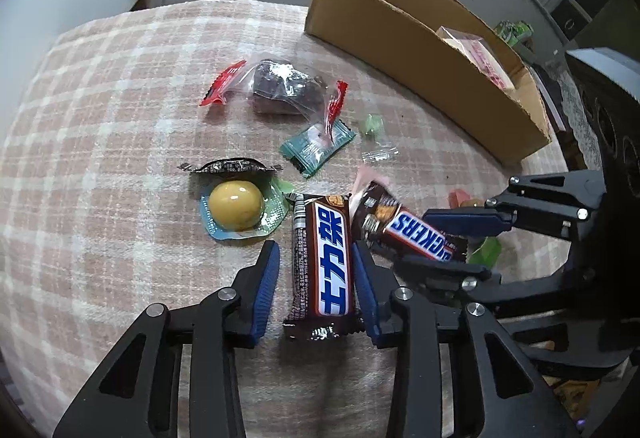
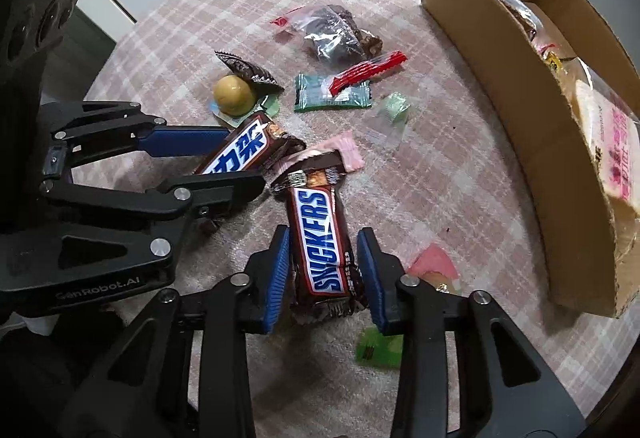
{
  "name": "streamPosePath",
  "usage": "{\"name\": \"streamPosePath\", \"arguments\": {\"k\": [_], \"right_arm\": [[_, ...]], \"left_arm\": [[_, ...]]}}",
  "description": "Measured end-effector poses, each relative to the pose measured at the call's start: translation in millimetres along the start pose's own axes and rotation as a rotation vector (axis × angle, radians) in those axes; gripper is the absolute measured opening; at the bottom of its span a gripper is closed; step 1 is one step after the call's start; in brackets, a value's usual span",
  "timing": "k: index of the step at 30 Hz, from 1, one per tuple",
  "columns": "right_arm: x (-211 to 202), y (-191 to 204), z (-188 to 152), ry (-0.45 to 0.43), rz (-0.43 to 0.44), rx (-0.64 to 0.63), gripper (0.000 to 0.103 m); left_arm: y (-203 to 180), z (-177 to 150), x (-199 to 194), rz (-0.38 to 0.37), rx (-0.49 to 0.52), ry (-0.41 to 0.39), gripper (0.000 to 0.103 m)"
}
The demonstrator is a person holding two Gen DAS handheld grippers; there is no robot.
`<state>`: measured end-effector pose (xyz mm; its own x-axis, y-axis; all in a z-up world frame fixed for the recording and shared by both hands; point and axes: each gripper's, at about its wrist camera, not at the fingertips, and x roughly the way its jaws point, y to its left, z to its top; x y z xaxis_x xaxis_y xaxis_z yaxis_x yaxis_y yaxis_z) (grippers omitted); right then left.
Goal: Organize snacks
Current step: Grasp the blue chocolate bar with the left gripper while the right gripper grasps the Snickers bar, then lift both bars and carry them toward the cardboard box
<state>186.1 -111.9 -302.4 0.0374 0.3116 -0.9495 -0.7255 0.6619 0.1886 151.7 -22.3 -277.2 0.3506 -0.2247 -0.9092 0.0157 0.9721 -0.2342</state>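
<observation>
Two Snickers bars lie side by side on the plaid-covered tabletop (image 1: 100, 86), well short of the cardboard box (image 1: 404, 50) that already holds several packets. The left gripper (image 1: 316, 270) straddles the bar printed in Chinese characters (image 1: 326, 262); its right pad touches the wrapper while a gap shows at the left pad, so it has not clamped. The right gripper (image 2: 324, 270) brackets the English-lettered bar (image 2: 320, 242), the left pad against the wrapper and the right pad seemingly just clear. Judged from here, a clean pickup calls for squeezing each bar across its middle, lifting straight up so neither drags the egg-shaped sweet (image 1: 236, 210) beside the Chinese-lettered bar, then carrying both to the box.
</observation>
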Motion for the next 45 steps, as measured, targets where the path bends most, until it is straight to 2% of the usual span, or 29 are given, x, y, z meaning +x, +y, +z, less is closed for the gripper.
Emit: {"name": "streamPosePath", "arguments": {"k": [4,7,11,21,28,33,45], "right_arm": [[-1,-7,0,-0.007,0.019,0.038,0.031],[-1,-9,0,-0.013,0.019,0.047,0.031],[-4,-10,-3,-0.024,0.027,0.07,0.031],[-17,-20,-11,-0.045,0.041,0.11,0.03],[-38,-21,-12,-0.089,0.052,0.127,0.03],[-60,-31,-10,-0.138,0.045,0.148,0.03],[-123,-84,9,-0.275,-0.015,0.245,0.03]], "left_arm": [[-5,0,2,0.016,0.032,-0.003,0.034],[-10,2,4,0.036,0.054,-0.013,0.027],[-4,4,3,-0.006,-0.011,-0.021,0.027],[-4,6,-2,-0.029,-0.044,-0.038,0.027],[2,4,-21,-0.049,-0.049,-0.071,0.027],[-1,18,-35,-0.066,-0.036,-0.108,0.027],[-21,81,-52,-0.076,0.039,-0.204,0.027]]}}
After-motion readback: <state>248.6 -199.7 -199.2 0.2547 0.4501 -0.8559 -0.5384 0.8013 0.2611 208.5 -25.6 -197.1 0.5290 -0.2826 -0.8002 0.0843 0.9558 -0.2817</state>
